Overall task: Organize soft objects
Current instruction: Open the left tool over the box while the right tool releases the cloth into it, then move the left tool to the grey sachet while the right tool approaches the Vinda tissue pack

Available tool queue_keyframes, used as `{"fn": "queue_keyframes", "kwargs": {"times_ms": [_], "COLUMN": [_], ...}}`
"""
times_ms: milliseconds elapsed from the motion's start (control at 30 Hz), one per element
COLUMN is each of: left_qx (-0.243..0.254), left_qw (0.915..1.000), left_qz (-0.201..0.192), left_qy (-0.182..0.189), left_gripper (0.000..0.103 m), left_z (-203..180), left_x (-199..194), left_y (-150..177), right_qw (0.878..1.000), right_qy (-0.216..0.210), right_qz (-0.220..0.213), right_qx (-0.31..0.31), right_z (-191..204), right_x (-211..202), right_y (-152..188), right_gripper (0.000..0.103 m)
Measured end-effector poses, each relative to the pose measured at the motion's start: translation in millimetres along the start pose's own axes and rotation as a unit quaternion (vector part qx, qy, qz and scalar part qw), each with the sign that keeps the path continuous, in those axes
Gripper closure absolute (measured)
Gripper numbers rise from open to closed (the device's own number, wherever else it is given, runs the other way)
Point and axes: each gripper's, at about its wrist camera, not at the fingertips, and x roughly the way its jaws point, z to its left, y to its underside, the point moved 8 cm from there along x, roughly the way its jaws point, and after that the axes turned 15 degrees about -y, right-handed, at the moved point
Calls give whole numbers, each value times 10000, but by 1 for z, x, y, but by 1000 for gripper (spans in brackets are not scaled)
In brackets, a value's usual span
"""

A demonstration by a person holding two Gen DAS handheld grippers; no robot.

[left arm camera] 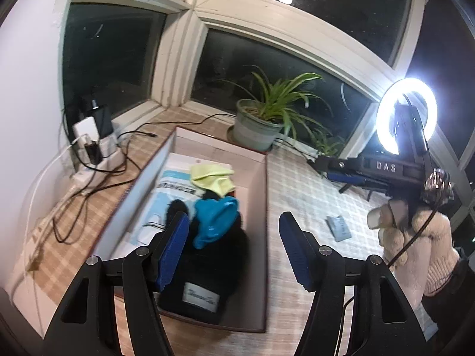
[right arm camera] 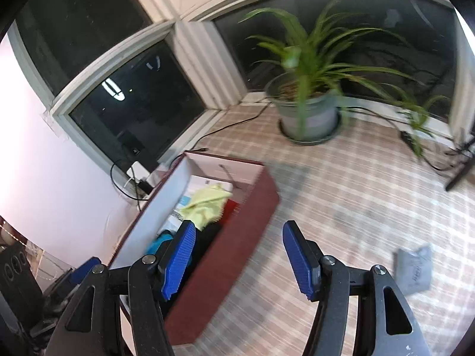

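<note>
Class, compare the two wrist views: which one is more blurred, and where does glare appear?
Right wrist view: heavy motion blur smears the green potted plant and checked tablecloth. Left wrist view: mostly sharp, though the white ring light flares brightly at right; both views bend the white window frame through fisheye distortion.

The left black claw with ridged blue pads (left arm camera: 234, 249) tilts downward, its jaws parted and holding nothing. The right black claw with blue pads (right arm camera: 239, 259) also tilts downward, jaws apart and empty. A cream-gloved hand (left arm camera: 397, 231) grips its handle.
</note>
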Motion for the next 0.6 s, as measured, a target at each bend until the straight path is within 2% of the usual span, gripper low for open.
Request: {"fn": "queue_keyframes", "kwargs": {"times_ms": [333, 433, 600], "left_qx": [210, 251, 310], "left_qw": [9990, 9983, 9969], "left_qz": [146, 226, 381], "left_qy": [373, 467, 622], "left_gripper": [40, 40, 40], "left_z": [-58, -75, -106], "left_x": [-3, -1, 5], "left_y": [19, 27, 39], "right_qw": [9976, 9954, 9898], "right_qy": [553, 728, 1037], "right_qz": [-372, -513, -740], "right_qx": [208, 345, 633], "right_z": [-57, -79, -122], "right_x": [-91, -122, -175], "right_y": [42, 56, 77], "right_gripper": [45, 41, 40]}}
